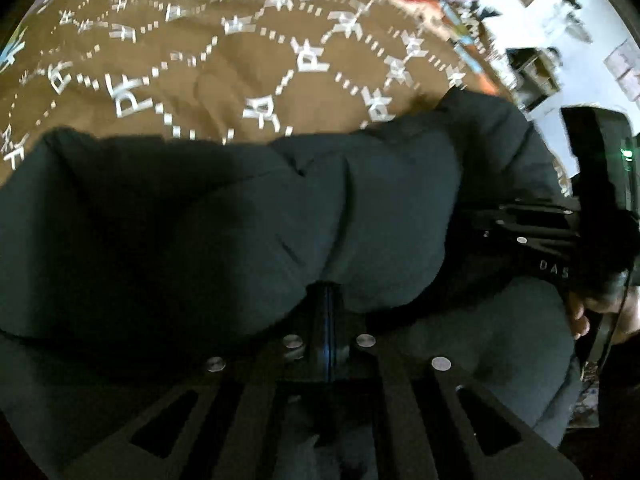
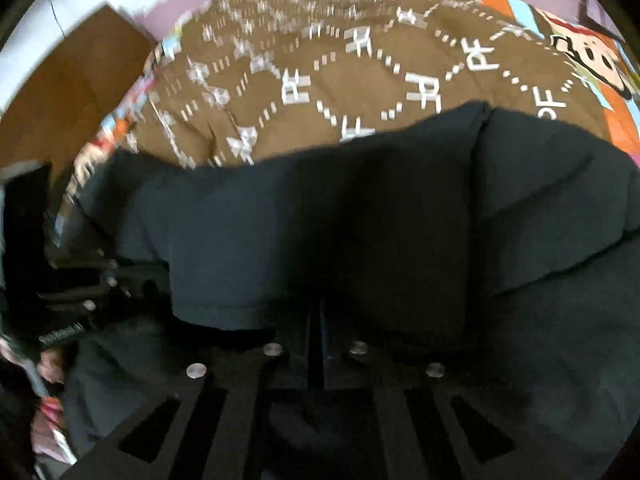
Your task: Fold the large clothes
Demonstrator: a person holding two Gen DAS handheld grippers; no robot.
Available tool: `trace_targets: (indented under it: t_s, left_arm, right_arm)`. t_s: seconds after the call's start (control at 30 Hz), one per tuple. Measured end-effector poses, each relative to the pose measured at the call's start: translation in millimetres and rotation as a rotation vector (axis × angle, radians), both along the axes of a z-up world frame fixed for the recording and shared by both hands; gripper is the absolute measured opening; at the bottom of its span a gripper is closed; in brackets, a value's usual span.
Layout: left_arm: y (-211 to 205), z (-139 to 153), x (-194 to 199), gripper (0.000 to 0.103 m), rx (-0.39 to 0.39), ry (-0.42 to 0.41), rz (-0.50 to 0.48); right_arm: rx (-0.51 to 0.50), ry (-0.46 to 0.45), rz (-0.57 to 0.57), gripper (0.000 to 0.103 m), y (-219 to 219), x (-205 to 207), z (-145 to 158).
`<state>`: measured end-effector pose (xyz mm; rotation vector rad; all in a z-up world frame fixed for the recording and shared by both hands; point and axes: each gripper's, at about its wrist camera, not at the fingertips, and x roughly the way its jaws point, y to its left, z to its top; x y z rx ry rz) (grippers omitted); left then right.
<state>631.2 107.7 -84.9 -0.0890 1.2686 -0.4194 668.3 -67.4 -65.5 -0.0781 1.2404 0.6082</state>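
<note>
Claws [image 1: 328, 300] [image 2: 316, 320] pinch dark garment [image 1: 200, 220] over brown blanket [image 1: 240, 72]

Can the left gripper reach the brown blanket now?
Probably not directly: the left gripper looks shut on the dark jacket, whose bulk lies between it and the brown blanket. It would need to release or lift over first.

Dark teal garment [image 1: 200, 220]; brown white-lettered blanket [image 1: 224, 68].

Black slotted hand-held gripper [image 1: 328, 304] with round silver screws [image 1: 441, 363].
</note>
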Motion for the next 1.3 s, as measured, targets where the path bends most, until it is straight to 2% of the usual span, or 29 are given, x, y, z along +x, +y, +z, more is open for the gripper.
trace_targets:
  t_s: [0.1,0.23,0.33,0.47,0.6,0.7,0.77,0.83,0.87,1.0,1.07,1.17,1.3]
  left_arm:
    - [-8,-10,3,0.003,0.074,0.003,-0.01]
    - [-9,-16,2,0.003,0.096,-0.024,0.016]
    - [-6,-5,-10,0.003,0.085,-0.116,0.021]
    - [-3,11,-33,0.003,0.078,-0.206,0.063]
    - [-5,28,-49,0.007,0.066,-0.267,0.123]
    - [-8,42,-67,0.028,0.048,-0.323,0.177]
    - [-6,54,-86,0.054,0.022,-0.37,0.229]
    - [-10,68,-99,0.067,0.005,-0.411,0.276]
    - [-10,76,-108,0.071,-0.009,-0.433,0.302]
    - [-8,99,-121,0.073,-0.006,-0.446,0.332]
    - [-10,110,-131,0.082,0.029,-0.451,0.34]
    - [-10,131,-154,0.095,0.032,-0.522,0.364]
    - [-9,156,-181,0.099,0.018,-0.578,0.38]
  right_arm:
    - [-0.07,-0.004,0.019,0.001,12,4,-12]
    - [-0.032,0.002,-0.013,0.0,8,6,-24]
    - [0.007,-0.037,-0.018,0.0,1,0,-20]
    - [0.06,-0.142,-0.021,0.005,-10,-17,4]
    - [0.11,-0.278,-0.064,0.03,-23,-39,33]
    - [0.135,-0.346,-0.106,0.041,-36,-53,50]
    - [0.148,-0.388,-0.144,0.053,-47,-66,59]
    - [0.149,-0.425,-0.168,0.063,-53,-79,68]
    - [0.15,-0.436,-0.172,0.065,-54,-83,70]
    - [0.162,-0.485,-0.208,0.091,-59,-104,90]
    - [0.172,-0.491,-0.223,0.094,-63,-114,101]
    - [0.175,-0.499,-0.23,0.1,-65,-126,116]
    - [0.169,-0.546,-0.22,0.103,-67,-151,136]
